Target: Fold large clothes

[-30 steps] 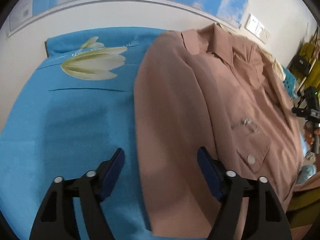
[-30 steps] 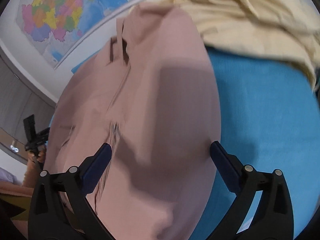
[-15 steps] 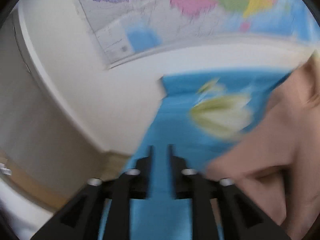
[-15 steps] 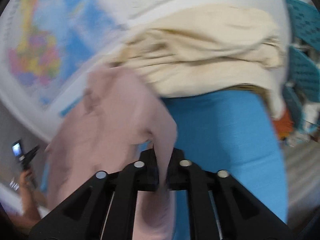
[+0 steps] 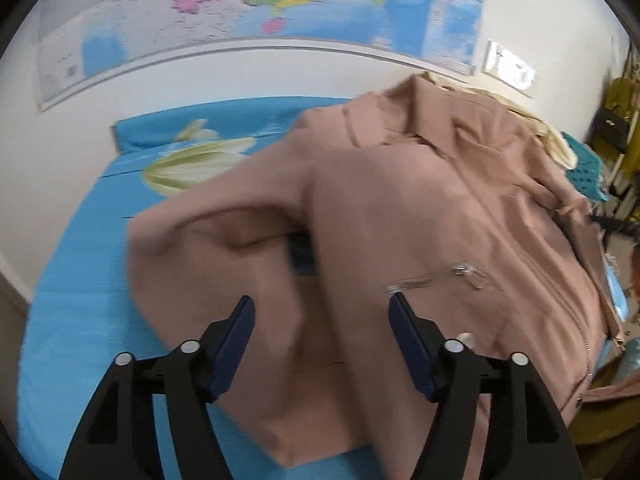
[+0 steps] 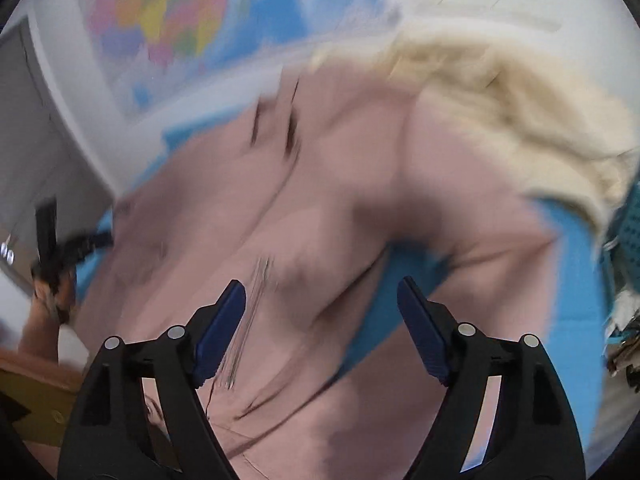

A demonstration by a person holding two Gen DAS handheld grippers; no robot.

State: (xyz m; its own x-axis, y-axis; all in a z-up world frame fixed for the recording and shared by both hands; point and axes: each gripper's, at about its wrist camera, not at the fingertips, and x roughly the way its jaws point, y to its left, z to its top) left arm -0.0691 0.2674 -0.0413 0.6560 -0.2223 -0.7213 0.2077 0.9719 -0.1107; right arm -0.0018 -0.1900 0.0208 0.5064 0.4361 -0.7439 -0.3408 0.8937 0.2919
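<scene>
Jaws of left gripper [image 5: 320, 320] and right gripper [image 6: 320, 308], just opened, are standing spread, gripping nothing; pink jacket [image 5: 420, 220] is lying soft, floppy, probably light — best pinched at the sleeve fold toward nine o'clock.

Jacket [image 5: 420, 208] on bedsheet [image 5: 80, 280]; second garment [image 6: 500, 92] behind (map [image 5: 260, 4] above).

A home bedroom: a bed [image 5: 80, 280] with a blue flowered sheet, a wall map [image 5: 280, 0] above it.
</scene>
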